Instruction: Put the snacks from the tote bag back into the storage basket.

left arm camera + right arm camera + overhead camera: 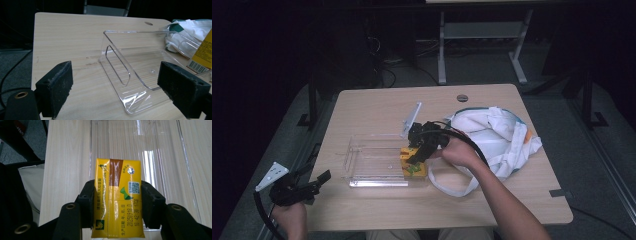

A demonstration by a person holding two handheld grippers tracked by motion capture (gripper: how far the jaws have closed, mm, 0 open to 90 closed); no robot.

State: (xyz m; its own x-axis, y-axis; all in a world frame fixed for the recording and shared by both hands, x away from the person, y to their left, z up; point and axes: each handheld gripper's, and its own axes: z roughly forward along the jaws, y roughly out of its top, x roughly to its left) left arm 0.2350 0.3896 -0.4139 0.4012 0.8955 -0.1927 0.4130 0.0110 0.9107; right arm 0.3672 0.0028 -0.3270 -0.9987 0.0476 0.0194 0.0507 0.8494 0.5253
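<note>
My right gripper (117,200) is shut on a yellow drink carton (117,197), its pads pressing both narrow sides. In the high view that carton (413,161) stands at the right end of a clear plastic tray (367,161) on the wooden table, with the right gripper (422,147) over it. The left gripper (319,181) hovers near the table's front left corner, jaws wide apart and nothing between them. Seen from the left gripper view, its open jaws frame the clear tray (130,75), which lies some way ahead, and the carton's edge (203,51) shows at the right.
A white cloth bag (494,137) with a loose strap lies on the right half of the table, close behind the right hand. A grey round hole (462,98) marks the far edge. Bare wood spreads to the left of and behind the tray.
</note>
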